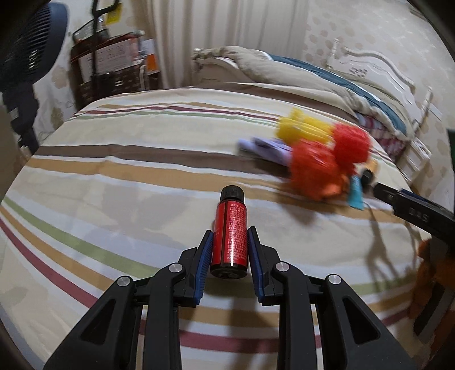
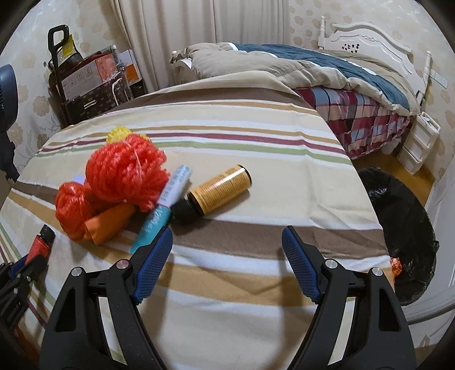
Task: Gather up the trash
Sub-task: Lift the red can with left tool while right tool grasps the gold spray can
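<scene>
Black left gripper fingers squeeze the small red bottle with a black cap, held at the middle of the left view over the striped bed sheet. Keep the squeeze firm and carry it to the black-lined bin (lower right of the right view). Its label is shiny, so it may slip. The right gripper stands open, holding nothing.

Bedroom with floral wallpaper, cream curtains, a white headboard, rumpled duvet and wood floor.
</scene>
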The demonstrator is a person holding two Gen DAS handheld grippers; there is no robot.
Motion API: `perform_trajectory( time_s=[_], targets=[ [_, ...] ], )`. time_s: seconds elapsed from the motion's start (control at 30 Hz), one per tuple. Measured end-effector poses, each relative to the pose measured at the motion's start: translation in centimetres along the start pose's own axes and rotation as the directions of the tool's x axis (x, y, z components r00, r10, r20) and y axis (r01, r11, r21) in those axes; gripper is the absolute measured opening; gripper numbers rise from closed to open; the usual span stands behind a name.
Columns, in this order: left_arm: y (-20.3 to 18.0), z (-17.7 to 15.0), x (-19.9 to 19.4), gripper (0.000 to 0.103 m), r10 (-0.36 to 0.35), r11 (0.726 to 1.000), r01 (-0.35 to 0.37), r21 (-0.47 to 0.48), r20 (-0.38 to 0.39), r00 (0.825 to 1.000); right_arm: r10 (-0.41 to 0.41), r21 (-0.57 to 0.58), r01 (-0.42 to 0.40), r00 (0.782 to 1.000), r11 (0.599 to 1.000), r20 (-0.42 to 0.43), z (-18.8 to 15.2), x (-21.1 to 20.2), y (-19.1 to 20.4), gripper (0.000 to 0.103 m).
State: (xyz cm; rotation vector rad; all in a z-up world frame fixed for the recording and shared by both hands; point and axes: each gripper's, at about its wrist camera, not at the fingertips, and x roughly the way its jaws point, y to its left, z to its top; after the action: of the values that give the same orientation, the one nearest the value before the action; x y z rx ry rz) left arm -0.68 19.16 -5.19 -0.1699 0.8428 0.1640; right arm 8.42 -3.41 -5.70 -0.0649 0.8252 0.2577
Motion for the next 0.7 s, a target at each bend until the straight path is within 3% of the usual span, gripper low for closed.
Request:
perform_trajectory(
  time_s=[0.33,0.7],
  targets=[
    [4.5,2.5,1.9,0.027,0.027,0.995,-0.028,-0.094,-0.007,1.000,-0.027,0.049,0.026,1.000,0.998,0.006,2.4,2.0,0.5,0.077],
    [4.4,3.0,2.3,0.027,0.025,0.997,-0.025,-0.079,-0.004,1.000,-0.045,0.069,0.049,0.997,0.996,-0.064,2.7,3.5,-0.4,0.077]
  ],
)
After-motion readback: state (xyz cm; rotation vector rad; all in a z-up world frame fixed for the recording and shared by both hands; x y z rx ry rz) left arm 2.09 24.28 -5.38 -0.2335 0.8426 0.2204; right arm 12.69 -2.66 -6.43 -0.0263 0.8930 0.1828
